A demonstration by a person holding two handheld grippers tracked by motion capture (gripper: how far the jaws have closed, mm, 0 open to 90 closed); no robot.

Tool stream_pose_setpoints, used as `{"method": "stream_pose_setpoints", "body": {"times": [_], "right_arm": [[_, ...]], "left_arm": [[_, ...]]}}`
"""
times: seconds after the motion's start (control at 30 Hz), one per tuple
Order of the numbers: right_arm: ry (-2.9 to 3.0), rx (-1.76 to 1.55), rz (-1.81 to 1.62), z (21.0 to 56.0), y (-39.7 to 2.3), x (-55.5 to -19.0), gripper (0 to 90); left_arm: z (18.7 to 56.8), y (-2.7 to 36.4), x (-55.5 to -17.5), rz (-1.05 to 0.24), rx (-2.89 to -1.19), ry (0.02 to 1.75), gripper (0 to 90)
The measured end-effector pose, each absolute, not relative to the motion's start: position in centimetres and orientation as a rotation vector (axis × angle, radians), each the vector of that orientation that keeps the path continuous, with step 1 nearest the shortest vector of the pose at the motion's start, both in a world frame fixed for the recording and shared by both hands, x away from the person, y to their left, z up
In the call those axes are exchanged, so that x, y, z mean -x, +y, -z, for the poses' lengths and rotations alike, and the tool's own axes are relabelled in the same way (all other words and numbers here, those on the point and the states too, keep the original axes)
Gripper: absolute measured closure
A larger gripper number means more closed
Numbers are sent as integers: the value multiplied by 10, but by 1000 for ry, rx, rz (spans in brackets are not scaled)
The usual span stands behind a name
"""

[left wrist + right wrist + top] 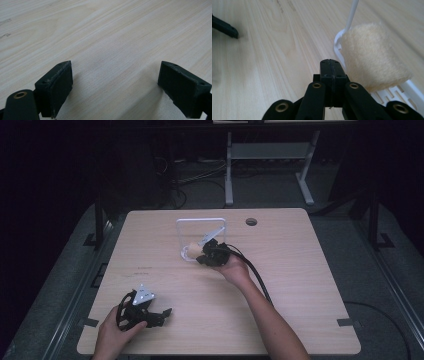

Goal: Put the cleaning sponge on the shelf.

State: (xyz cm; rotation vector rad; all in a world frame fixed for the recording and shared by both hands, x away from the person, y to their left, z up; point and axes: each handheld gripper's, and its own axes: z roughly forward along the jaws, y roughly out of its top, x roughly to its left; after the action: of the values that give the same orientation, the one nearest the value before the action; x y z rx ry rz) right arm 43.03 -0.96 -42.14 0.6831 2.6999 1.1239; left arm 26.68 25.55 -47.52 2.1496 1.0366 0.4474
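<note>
A cream fuzzy roll lies at the near left corner of a white wire tray in the middle of the wooden table. My right gripper is right beside the roll, its jaws pressed together with nothing visible between them. In the right gripper view the roll rests on the tray's rim, just right of the shut jaws of my right gripper. My left gripper rests near the front left of the table, open. Bare wood shows between the spread jaws of my left gripper.
A round cable hole sits in the tabletop at the back right of the tray. A white desk frame stands on the floor behind the table. The right gripper's cable trails along the forearm.
</note>
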Motion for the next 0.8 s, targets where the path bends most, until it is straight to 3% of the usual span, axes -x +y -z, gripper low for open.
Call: {"method": "stream_pose_setpoints", "body": {"times": [0.8], "right_arm": [[2615, -826, -984, 440, -34, -450, 896]], "left_arm": [[475, 255, -267, -447, -2146, 1038, 119]]}}
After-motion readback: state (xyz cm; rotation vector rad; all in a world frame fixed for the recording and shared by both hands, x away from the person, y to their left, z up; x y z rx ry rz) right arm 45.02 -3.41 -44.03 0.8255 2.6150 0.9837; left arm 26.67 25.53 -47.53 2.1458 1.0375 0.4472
